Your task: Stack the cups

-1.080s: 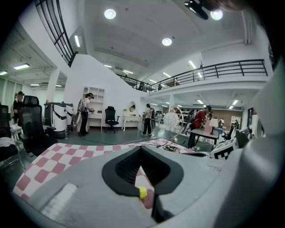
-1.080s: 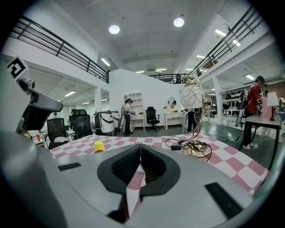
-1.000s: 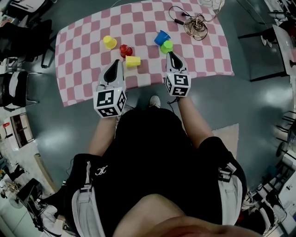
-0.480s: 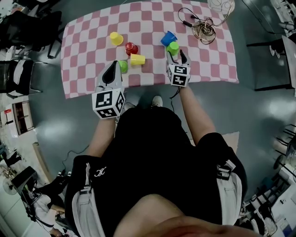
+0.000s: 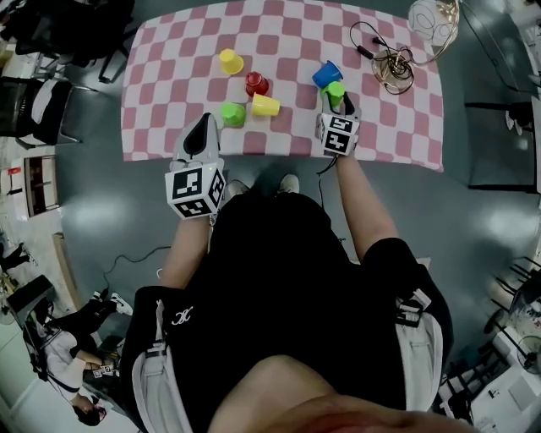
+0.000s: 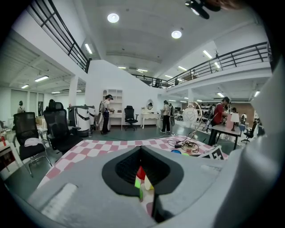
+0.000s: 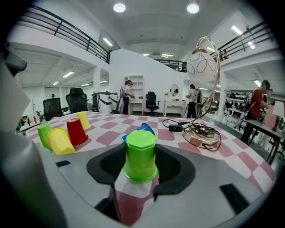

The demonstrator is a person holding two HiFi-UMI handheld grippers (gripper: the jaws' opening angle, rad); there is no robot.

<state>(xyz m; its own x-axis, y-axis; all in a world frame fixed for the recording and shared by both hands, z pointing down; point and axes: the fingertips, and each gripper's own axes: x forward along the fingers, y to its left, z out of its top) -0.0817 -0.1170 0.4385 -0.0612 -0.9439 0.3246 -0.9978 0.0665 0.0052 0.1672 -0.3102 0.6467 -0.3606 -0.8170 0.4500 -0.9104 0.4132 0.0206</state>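
Risk: R hand-held gripper (image 7: 136, 189), jaws wide, just closing round green cup (image 7: 140, 153), may tip it into blue cup (image 5: 327, 74); L hand-held gripper (image 6: 141, 187) shut, empty.

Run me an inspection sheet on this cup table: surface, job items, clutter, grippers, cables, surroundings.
Surface: table, pink-and-white checked cloth.
Job's things: six cups, none stacked: far yellow cup, red cup, left green cup, tipped yellow cup, blue cup, right green cup, upside down.
Clutter: globe lamp at the far right corner.
Grippers: left gripper shut, empty, short of the left green cup; right gripper open, jaws just been closing, right green cup between them.
Cables: lamp cable coiled by the lamp's base.
Surroundings: grey floor, office chairs at left, people beyond the table.
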